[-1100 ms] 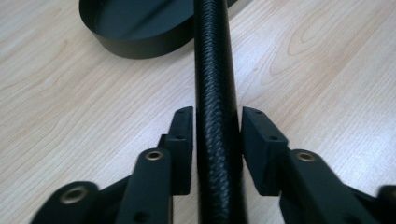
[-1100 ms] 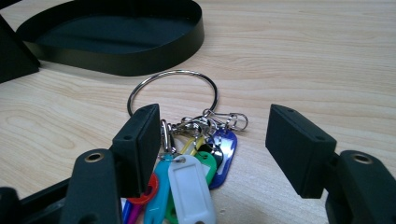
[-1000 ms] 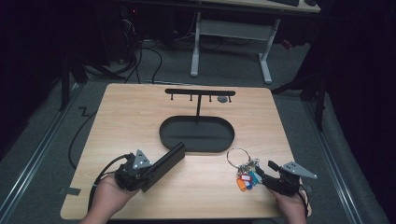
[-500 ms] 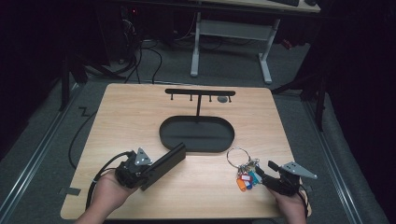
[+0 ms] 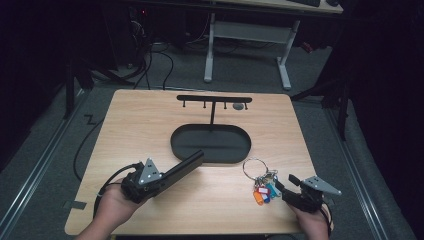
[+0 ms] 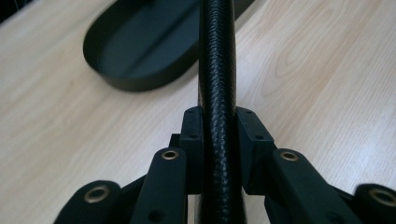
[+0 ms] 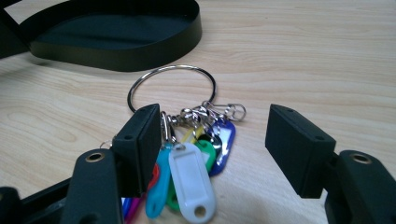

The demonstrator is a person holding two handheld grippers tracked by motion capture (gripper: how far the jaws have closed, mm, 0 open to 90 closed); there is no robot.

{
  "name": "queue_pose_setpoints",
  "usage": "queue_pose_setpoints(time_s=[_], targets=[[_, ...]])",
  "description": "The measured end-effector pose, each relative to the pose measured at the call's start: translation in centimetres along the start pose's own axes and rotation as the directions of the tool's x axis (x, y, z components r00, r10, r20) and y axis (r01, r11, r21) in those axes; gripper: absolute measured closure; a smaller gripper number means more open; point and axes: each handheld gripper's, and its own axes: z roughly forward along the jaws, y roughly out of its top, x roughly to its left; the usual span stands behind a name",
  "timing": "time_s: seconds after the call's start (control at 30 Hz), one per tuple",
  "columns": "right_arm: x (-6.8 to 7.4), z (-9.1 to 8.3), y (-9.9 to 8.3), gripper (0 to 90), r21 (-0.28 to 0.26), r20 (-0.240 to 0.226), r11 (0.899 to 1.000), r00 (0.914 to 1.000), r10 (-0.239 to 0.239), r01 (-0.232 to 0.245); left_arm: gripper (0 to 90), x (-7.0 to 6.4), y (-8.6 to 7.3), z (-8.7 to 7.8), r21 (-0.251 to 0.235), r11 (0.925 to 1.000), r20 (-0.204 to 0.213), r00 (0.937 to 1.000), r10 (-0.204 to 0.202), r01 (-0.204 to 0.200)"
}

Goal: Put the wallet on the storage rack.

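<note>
Fingers [image 6: 194, 140] of the left gripper [image 5: 150, 181] press from both sides on a black textured case [image 6: 217, 93], which runs forward from between them. Its far end reaches the near rim of the oval tray [image 6: 140, 46], though whether it touches the rim is hard to tell from the high view. Behind the tray a rack [image 5: 214, 99] stands on the table [image 5: 140, 130].

Fingers [image 7: 140, 144] of the right gripper [image 7: 217, 149] stand wide apart and hold nothing. Between them, closer to the left finger, lies the key bunch [image 7: 196, 158]: coloured tags fanned toward the gripper, with a white tag nearest and the steel ring [image 7: 172, 88] lying beyond the fingertips, toward the tray. The left finger seems to touch or overlap the tags at its inner edge; the right finger is well clear of them.
</note>
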Motion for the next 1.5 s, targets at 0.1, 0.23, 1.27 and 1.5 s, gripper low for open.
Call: queue_pose_setpoints(time_s=[0.1, 0.23, 1.27, 1.5], targets=[[-0.3, -0.9, -0.3, 36.5, -0.01, 0.01, 1.0, 0.9999, 0.008, -0.008, 74.9, -0.2, 0.9, -0.1, -0.022, 0.9988, -0.012, 0.999, 0.043, -0.043], [-0.5, -1.5, -0.5, 36.4, -0.015, 0.011, 1.0, 0.9999, 0.008, -0.007, 74.8, -0.5, 2.0, 0.1, -0.05, 0.9913, -0.014, 0.9925, 0.122, -0.122], [-1.0, -1.9, -0.7, 36.5, -0.012, 0.005, 1.0, 0.9997, 0.023, -0.022, 75.2, 0.7, 8.4, 3.4, -0.033, 0.9127, -0.124, 0.9078, 0.401, -0.407], [-1.1, -1.9, -0.7, 36.5, -0.012, 0.003, 1.0, 0.9998, 0.021, -0.021, 75.2, 1.1, 9.6, 5.1, -0.024, 0.8987, -0.131, 0.8926, 0.431, -0.438]])
